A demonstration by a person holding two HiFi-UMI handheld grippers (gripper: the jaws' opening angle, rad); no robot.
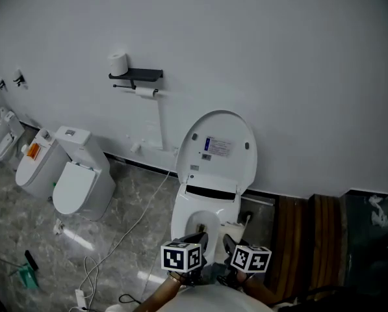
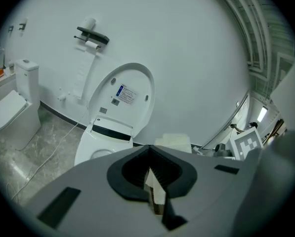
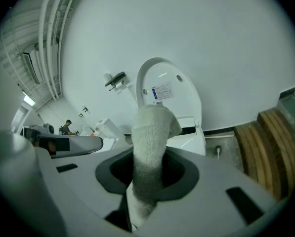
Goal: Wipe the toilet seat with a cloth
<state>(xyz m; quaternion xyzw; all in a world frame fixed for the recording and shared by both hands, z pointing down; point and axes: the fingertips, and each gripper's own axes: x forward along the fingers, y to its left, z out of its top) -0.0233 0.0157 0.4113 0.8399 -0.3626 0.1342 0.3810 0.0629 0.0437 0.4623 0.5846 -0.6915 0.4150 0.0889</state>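
Note:
The white toilet point(image 1: 210, 203) stands against the wall with its lid point(image 1: 218, 149) raised; the bowl rim point(image 1: 205, 221) lies just beyond my grippers. The lid also shows in the left gripper view point(image 2: 125, 95) and in the right gripper view point(image 3: 169, 90). My right gripper point(image 3: 146, 184) is shut on a white fluffy cloth point(image 3: 152, 132) that stands up out of the jaws. My left gripper point(image 2: 154, 184) is shut with nothing between its jaws. In the head view both grippers hang side by side low in front of the bowl, left gripper point(image 1: 197, 242) and right gripper point(image 1: 231, 247).
Two more toilets point(image 1: 82, 177) point(image 1: 39, 162) stand at the left. A paper holder point(image 1: 136, 75) hangs on the wall. A white cable point(image 1: 119, 242) runs over the marble floor. Wooden slats point(image 1: 310, 239) lie at the right, a cream box point(image 2: 174, 142) beside the toilet.

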